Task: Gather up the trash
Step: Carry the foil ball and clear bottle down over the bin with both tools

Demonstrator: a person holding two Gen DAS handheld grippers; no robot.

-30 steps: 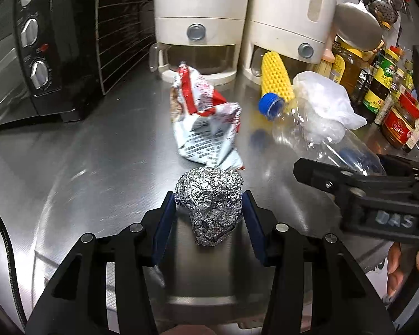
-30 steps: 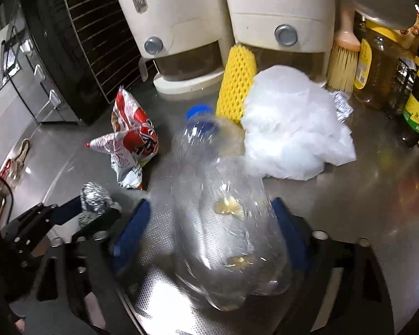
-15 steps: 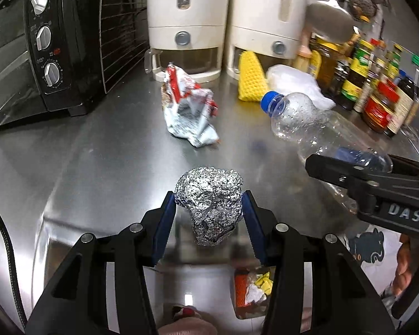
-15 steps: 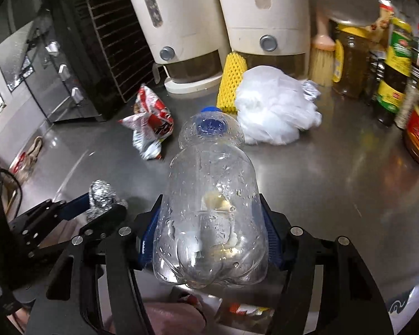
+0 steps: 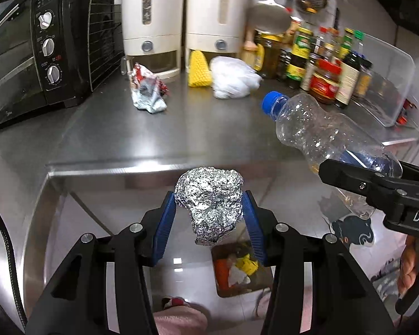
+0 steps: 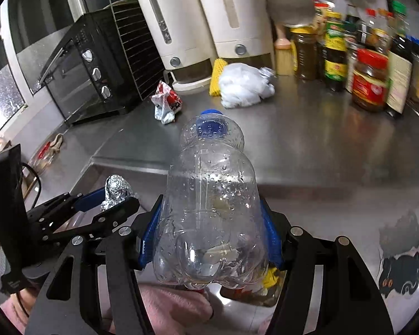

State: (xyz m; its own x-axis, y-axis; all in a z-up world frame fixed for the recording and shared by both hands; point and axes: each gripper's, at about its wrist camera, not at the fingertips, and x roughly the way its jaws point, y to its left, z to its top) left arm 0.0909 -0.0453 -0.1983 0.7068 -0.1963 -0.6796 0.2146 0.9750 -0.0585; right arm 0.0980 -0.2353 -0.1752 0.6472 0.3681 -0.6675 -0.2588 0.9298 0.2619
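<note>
Carrying two pieces of trash off the stainless-steel table (image 5: 103,128) is the step in hand. The left gripper (image 5: 209,217) has its blue-padded fingers (image 5: 164,223) clenched on a crumpled ball of silver foil (image 5: 209,203), and the right gripper (image 6: 209,240) grips a clear, empty plastic bottle with a blue cap (image 6: 212,203) around its lower body, cap pointing away from the hand. Both loads hang past the table's front edge, over the floor, where a brown bin holding orange and yellow scraps (image 5: 241,270) stands directly below the foil ball in the left view.

Judging from that, the next move calls for bringing each gripper over the bin's opening and releasing its load so it falls inside rather than on the tiles; the bottle is long, so it probably needs to go in end-first or after the foil. Both grippers slope downward and forward, side by side, the left one visible at the lower left of the right view (image 6: 109,203).

Still waiting near the table's back edge are a crumpled red-and-white snack wrapper (image 5: 148,89), a yellow foam net sleeve (image 5: 199,72) and a wad of white plastic (image 5: 233,81), in front of two cream dispensers (image 5: 181,19).
</note>
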